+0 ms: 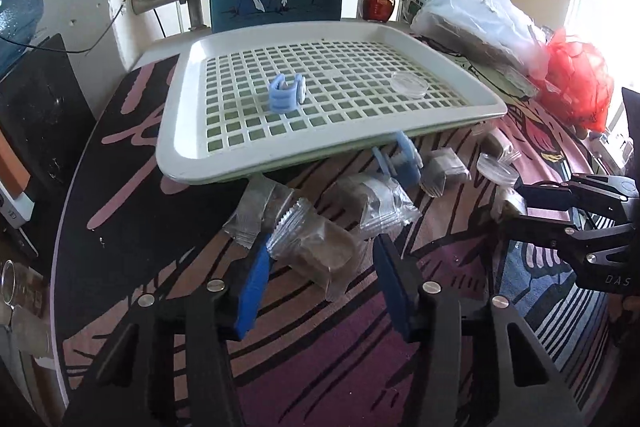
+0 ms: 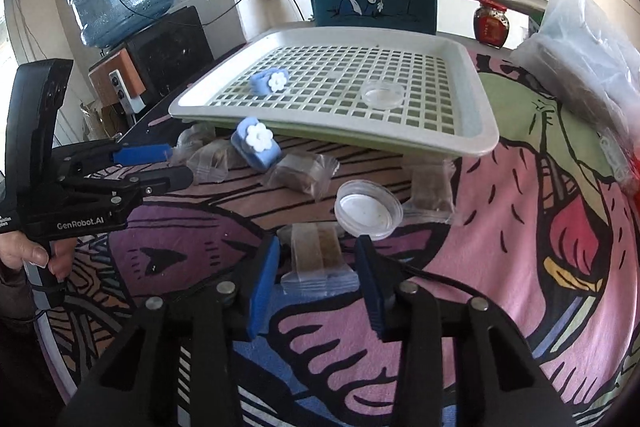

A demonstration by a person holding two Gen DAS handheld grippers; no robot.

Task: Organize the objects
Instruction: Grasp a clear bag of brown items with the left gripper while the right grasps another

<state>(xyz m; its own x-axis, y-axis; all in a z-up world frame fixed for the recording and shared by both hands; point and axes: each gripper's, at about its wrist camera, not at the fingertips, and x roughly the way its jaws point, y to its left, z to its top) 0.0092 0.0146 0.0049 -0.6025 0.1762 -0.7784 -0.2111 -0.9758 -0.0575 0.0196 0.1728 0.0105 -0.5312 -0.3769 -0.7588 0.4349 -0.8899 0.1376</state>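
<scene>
Left gripper (image 1: 320, 259): jaws apart, straddling a clear packet (image 1: 316, 247) on the surface (image 1: 320, 367), pads not visibly pressing. Right gripper (image 2: 318, 267): likewise parted around a packet (image 2: 318, 263). Tray (image 2: 472, 135) lies beyond both. Risk: slick film could slip out of a shallow pinch.

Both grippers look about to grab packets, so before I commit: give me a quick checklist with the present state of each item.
1. Left gripper astride a clear packet: ok; the packet lies between the fingers.
2. Left pads pressing on it: cannot tell.
3. Right gripper lined up on a flat packet: ok; a gap shows on both sides, so no grip.
4. Round lid clear of the right gripper: not ok; it sits right at one fingertip.
5. Room in the tray: ok; only a blue clip and a clear dish lie in it.
</scene>
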